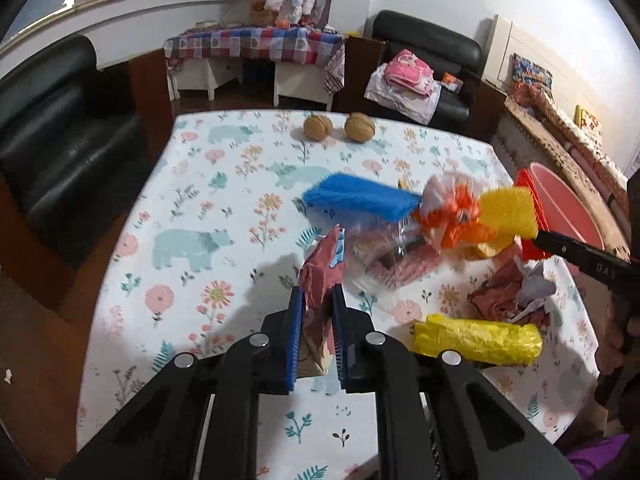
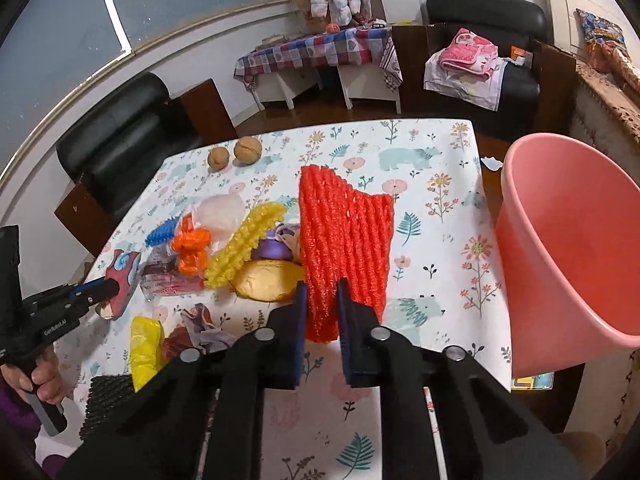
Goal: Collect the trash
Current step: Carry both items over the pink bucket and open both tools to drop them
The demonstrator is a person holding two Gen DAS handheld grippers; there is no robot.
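A bench [image 1: 132, 280] under a cloth printed with bears and flowers holds a scatter of trash. At the left, the left tool [image 1: 317, 300] is nearly closed, its blue pads pinching a red snack wrapper [image 1: 320, 268] held upright just above the cloth. Far behind it sit two walnuts [image 1: 339, 127]. Toward the middle lie a blue foam net [image 1: 360, 196], a clear wrapper [image 1: 392, 260], a knotted orange bag [image 1: 456, 216] and a yellow foam net [image 1: 508, 212], bunched close together. Nearer, a rolled yellow bag [image 1: 478, 340] lies beside crumpled brown paper [image 1: 504, 296]. Further right, the right tool [image 2: 323, 292] is nearly closed on a red foam net [image 2: 344, 248], which stands up from its pads above the cloth. At the far right, off the bench edge, a pink bucket [image 2: 568, 248] tilts with its mouth toward the bench
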